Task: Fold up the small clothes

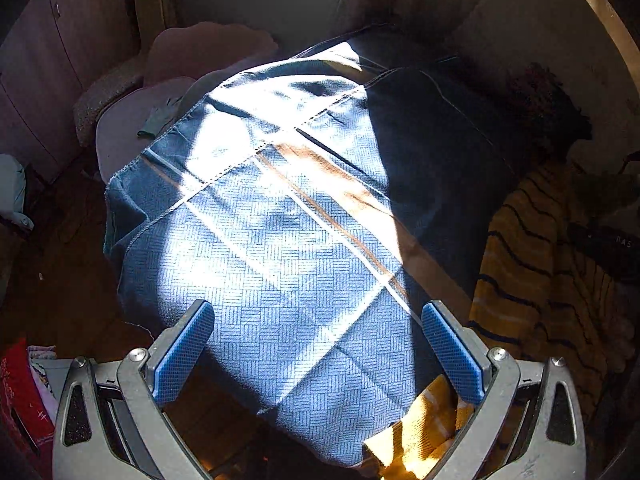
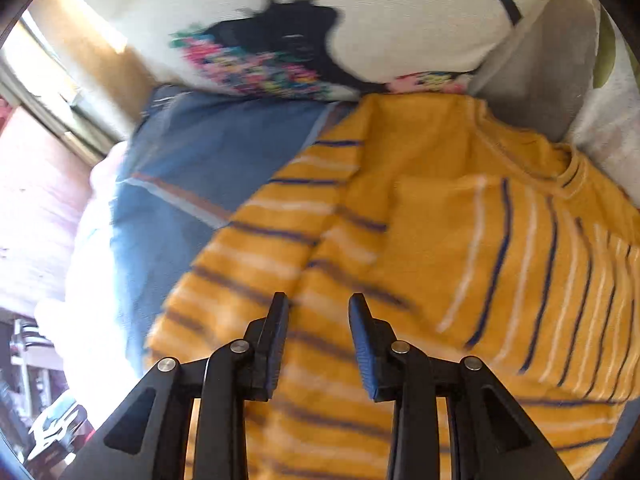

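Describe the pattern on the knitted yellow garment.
Yellow knitted garment: thin navy and white stripes; right wrist view.

— What lay under the left gripper (image 1: 318, 354)?
— A blue woven cloth with a basket-weave pattern and pale and brown stripes (image 1: 288, 240), half in sunlight, half in shadow. The blue-padded fingers (image 1: 184, 354) stood wide apart above its near edge, nothing between them.
— And beside it?
— A mustard-yellow knit garment with dark stripes (image 1: 540, 280) on the right, one corner poking out beneath the cloth.
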Tool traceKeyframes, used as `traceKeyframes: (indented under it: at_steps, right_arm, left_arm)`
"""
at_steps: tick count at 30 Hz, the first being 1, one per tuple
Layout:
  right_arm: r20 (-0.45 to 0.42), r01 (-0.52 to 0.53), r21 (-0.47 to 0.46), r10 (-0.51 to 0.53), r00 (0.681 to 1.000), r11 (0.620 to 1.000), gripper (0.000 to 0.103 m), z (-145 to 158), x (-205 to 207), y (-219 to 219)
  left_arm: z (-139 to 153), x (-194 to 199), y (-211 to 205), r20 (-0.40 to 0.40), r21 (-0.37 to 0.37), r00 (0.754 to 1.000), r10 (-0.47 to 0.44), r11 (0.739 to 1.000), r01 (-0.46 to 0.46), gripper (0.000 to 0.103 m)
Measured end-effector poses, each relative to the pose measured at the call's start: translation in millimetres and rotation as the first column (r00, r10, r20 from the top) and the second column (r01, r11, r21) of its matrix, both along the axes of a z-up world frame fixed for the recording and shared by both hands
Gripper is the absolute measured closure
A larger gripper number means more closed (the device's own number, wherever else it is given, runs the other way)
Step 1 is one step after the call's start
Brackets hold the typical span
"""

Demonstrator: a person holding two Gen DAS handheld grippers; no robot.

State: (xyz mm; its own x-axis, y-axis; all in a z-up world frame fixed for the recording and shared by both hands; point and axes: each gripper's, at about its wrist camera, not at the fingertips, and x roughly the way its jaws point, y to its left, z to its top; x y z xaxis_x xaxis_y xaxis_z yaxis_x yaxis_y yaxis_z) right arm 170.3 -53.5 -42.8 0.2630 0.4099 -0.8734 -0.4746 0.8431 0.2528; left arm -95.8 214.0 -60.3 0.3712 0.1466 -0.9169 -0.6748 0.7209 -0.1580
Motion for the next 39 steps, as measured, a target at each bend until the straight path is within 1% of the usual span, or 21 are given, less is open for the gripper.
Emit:
traceKeyframes:
  at_steps: [4, 6, 8, 9, 10, 12, 13, 14, 15, 17, 20, 21, 24, 25, 27, 29, 30, 31, 33, 35, 39]
  right_arm:
    - [-0.109, -0.139, 0.067, 0.146, 0.983, 0.988, 0.068, -10, -62, 15]
    - [-0.148, -0.196, 0.063, 0.204, 0.968, 0.979, 0.068, -21, -87, 19]
    - [-0.152, -0.229, 0.009, 0.228, 0.962, 0.973, 0.068, -34, -107, 29]
    - [-0.131, -0.228, -0.058, 0.219, 0.967, 0.972, 0.068, -40, -112, 33]
    - [-0.106, -0.215, -0.105, 0.204, 0.973, 0.971, 0.068, -46, -114, 36]
    - [-0.083, -0.186, -0.110, 0.177, 0.981, 0.976, 0.067, -47, -112, 42]
    - [-0.077, -0.185, -0.101, 0.178, 0.981, 0.978, 0.071, -45, -108, 47]
    - [-0.081, -0.194, -0.090, 0.187, 0.979, 0.977, 0.087, -44, -103, 58]
    - [-0.083, -0.205, -0.081, 0.199, 0.976, 0.975, 0.092, -43, -97, 69]
    - [-0.088, -0.221, -0.054, 0.216, 0.972, 0.974, 0.094, -40, -84, 97]
    - [-0.046, -0.264, -0.016, 0.263, 0.964, 0.965, 0.094, -26, -79, 154]
    - [-0.037, -0.285, 0.019, 0.286, 0.958, 0.958, 0.094, -19, -74, 176]
    - [-0.067, -0.316, 0.123, 0.326, 0.943, 0.941, 0.085, -11, -64, 230]
    - [-0.073, -0.317, 0.152, 0.331, 0.941, 0.936, 0.078, -7, -62, 241]
    - [-0.067, -0.322, 0.198, 0.340, 0.938, 0.926, 0.073, 3, -63, 248]
    - [-0.042, -0.329, 0.210, 0.344, 0.938, 0.921, 0.058, 14, -65, 238]
    - [-0.027, -0.325, 0.186, 0.336, 0.942, 0.927, 0.054, 13, -68, 234]
    - [-0.022, -0.325, 0.134, 0.330, 0.944, 0.936, 0.053, 9, -72, 231]
    - [-0.039, -0.347, 0.055, 0.350, 0.936, 0.936, 0.053, -13, -83, 220]
    - [-0.075, -0.371, 0.006, 0.370, 0.926, 0.929, 0.053, -45, -97, 205]
    - [-0.168, -0.392, 0.018, 0.390, 0.906, 0.920, 0.053, -83, -126, 176]
  left_arm:
    - [-2, 5, 12, 0.001, -0.008, 1.000, 0.014, 1.000, -0.014, 0.000]
    - [-3, 6, 15, -0.002, -0.007, 1.000, 0.018, 1.000, -0.018, 0.000]
    - [-5, 7, 17, -0.004, -0.008, 1.000, 0.019, 1.000, -0.019, 0.000]
    - [-5, 7, 18, -0.005, -0.011, 1.000, 0.019, 1.000, -0.019, 0.000]
    - [-6, 7, 19, -0.004, -0.016, 1.000, 0.018, 1.000, -0.018, 0.000]
    - [-5, 6, 19, 0.000, -0.019, 1.000, 0.018, 1.000, -0.018, 0.000]
    - [-4, 4, 19, 0.002, -0.015, 1.000, 0.020, 1.000, -0.020, 0.000]
    - [-3, 3, 20, 0.004, -0.010, 1.000, 0.024, 1.000, -0.024, 0.000]
    - [0, -2, 21, 0.007, -0.007, 1.000, 0.028, 1.000, -0.028, 0.000]
    - [2, -9, 25, 0.013, -0.003, 0.999, 0.046, 0.999, -0.045, 0.000]
    - [6, -23, 34, 0.025, 0.005, 0.996, 0.080, 0.997, -0.080, 0.000]
    - [6, -28, 37, 0.027, 0.008, 0.995, 0.091, 0.996, -0.092, 0.000]
    - [5, -42, 44, 0.023, 0.007, 0.992, 0.124, 0.992, -0.124, 0.000]
    - [4, -46, 46, 0.022, 0.004, 0.991, 0.135, 0.991, -0.135, 0.000]
    - [2, -55, 49, 0.023, -0.001, 0.988, 0.151, 0.989, -0.151, 0.000]
    - [-1, -61, 51, 0.023, -0.007, 0.987, 0.160, 0.987, -0.160, 0.000]
    - [-3, -62, 52, 0.022, -0.013, 0.986, 0.163, 0.987, -0.163, 0.000]
    - [-5, -63, 53, 0.020, -0.021, 0.986, 0.165, 0.986, -0.165, 0.000]
    - [-8, -62, 55, 0.022, -0.042, 0.986, 0.167, 0.985, -0.166, 0.000]
    - [-8, -58, 57, 0.031, -0.050, 0.985, 0.169, 0.985, -0.168, 0.000]
    - [-10, -50, 62, 0.035, -0.058, 0.985, 0.168, 0.985, -0.165, 0.000]
